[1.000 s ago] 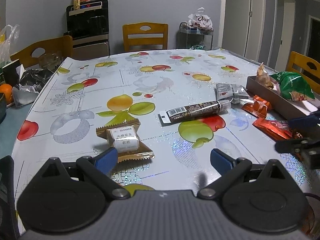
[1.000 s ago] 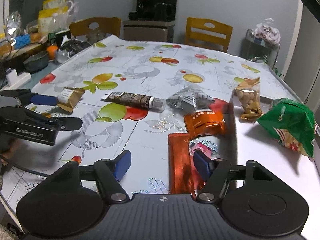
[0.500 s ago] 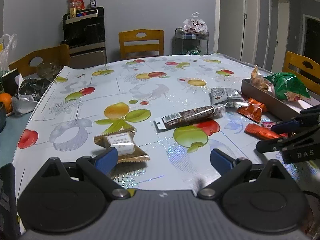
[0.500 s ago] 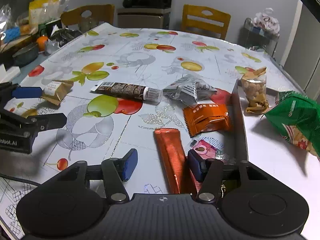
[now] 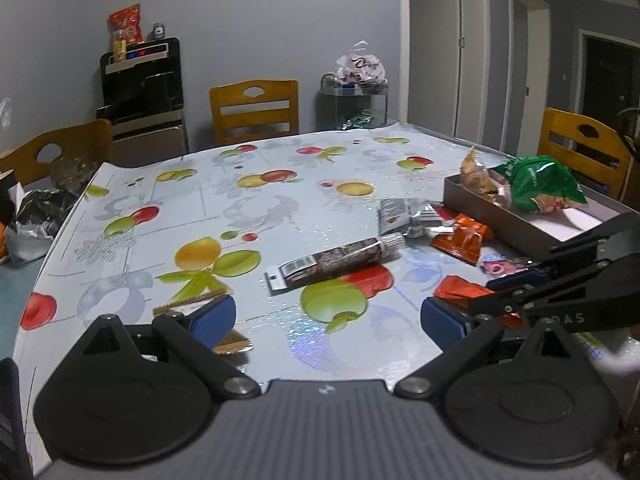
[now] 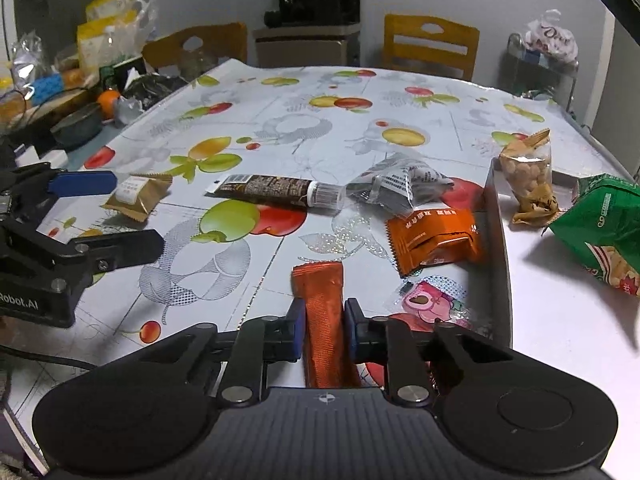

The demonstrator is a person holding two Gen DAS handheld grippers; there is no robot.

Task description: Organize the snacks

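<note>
My right gripper has its jaws closing, and both blue pads press the sides of a long orange stick packet that lies on the fruit-print tablecloth. In the left wrist view this gripper sits at the right over the same orange packet. My left gripper stands wide open low over the cloth. A gold biscuit packet lies by its left pad, partly hidden. The right wrist view shows that packet between the left gripper's fingers, untouched.
A brown box at the right holds a peanut bag and a green bag. On the cloth lie a brown tube, a silver packet, an orange square packet and a pink candy. Wooden chairs ring the table.
The right jaws have come together from wide apart onto the orange stick packet. The left gripper has shifted forward, so the gold packet now lies low beside its left pad.
</note>
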